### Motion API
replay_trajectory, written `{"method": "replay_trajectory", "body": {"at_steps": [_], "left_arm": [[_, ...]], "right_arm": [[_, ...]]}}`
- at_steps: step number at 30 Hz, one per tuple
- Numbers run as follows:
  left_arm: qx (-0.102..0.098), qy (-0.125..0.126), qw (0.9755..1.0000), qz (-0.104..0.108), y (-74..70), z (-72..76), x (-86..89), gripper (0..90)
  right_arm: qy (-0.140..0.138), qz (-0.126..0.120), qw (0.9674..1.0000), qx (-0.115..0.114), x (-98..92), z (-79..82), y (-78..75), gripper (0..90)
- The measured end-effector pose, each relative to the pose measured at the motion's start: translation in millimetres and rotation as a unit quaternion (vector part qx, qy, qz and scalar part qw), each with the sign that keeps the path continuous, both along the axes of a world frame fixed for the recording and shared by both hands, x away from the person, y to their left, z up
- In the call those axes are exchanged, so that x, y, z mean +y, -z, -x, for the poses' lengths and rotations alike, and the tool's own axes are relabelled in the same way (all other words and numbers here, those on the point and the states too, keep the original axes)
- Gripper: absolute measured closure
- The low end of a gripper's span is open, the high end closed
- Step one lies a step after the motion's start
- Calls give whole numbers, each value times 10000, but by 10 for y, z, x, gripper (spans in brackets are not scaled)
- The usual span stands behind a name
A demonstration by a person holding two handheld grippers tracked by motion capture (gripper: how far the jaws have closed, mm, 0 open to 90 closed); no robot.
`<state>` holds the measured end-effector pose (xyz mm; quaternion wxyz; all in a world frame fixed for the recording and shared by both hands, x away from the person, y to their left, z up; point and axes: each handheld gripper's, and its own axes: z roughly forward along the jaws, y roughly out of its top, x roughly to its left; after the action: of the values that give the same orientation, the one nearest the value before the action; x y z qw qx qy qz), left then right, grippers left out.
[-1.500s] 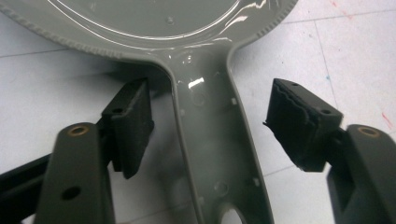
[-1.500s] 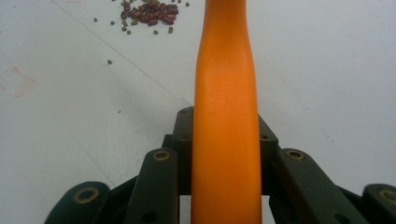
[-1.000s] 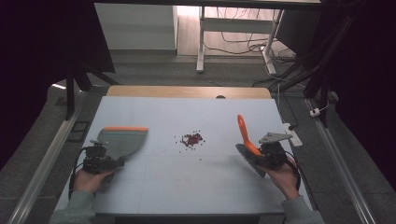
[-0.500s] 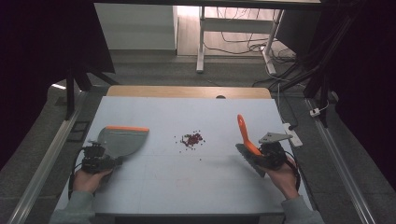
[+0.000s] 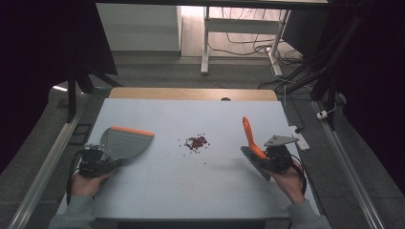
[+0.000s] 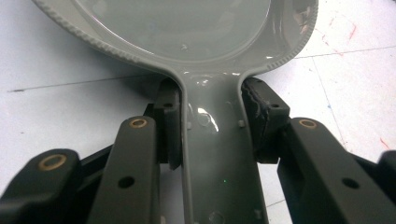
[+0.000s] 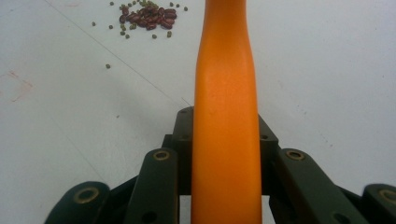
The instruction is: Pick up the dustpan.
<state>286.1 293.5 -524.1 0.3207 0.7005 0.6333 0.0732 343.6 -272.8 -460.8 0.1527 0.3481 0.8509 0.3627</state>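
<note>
Dark surroundings frame a pale table (image 5: 191, 191) where a sweeping job stands at its very start. At the table's middle lies a small heap of dark red beans (image 5: 196, 142), with a few greenish ones scattered loose around it, untouched and well apart from both tools.

On the left side, the left hand-held gripper (image 5: 93, 161) has just been closing, and the left gripper view shows its pads (image 6: 172, 126) now pressed against both sides of the grey handle of the dustpan (image 5: 125, 143). The pan lies flat on the table, its orange-edged lip turned toward the far side, not yet brought up to the beans.

On the right side, the right hand-held gripper (image 5: 273, 157) pinches the brush (image 5: 252, 143) by its orange handle (image 7: 226, 116), which runs straight up between the 2 jaws in the right gripper view, with the beans visible farther off beyond it. In the high view the handle tilts up and away while the dark bristle end sits low by the hand.

By the look of things, both tools are in hand and that is all that is done. Bringing the pan beside the heap, sweeping the beans into it and gathering the strays are all left to do.
</note>
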Motion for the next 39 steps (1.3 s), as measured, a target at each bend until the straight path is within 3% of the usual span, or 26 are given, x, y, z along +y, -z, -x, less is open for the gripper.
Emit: {"method": "replay_trajectory", "body": {"at_steps": [10,20,29,32,39], "left_arm": [[-247,188,9995,-11,-8,13,42,614],[-497,249,9984,120,-22,19,184,615],[-804,549,9948,286,-44,-52,225,615],[-917,657,9926,455,-64,-65,242,615],[-1060,913,9893,414,-103,-71,207,615]], "right_arm": [[1,-3,10000,-10,-2,-2,0,707],[13,-15,10000,-29,6,0,-3,706],[140,-128,9998,-71,-33,-24,-17,706],[168,-174,9997,-71,-46,-38,-15,707],[213,-212,9995,-62,-38,-47,-15,706]]}}
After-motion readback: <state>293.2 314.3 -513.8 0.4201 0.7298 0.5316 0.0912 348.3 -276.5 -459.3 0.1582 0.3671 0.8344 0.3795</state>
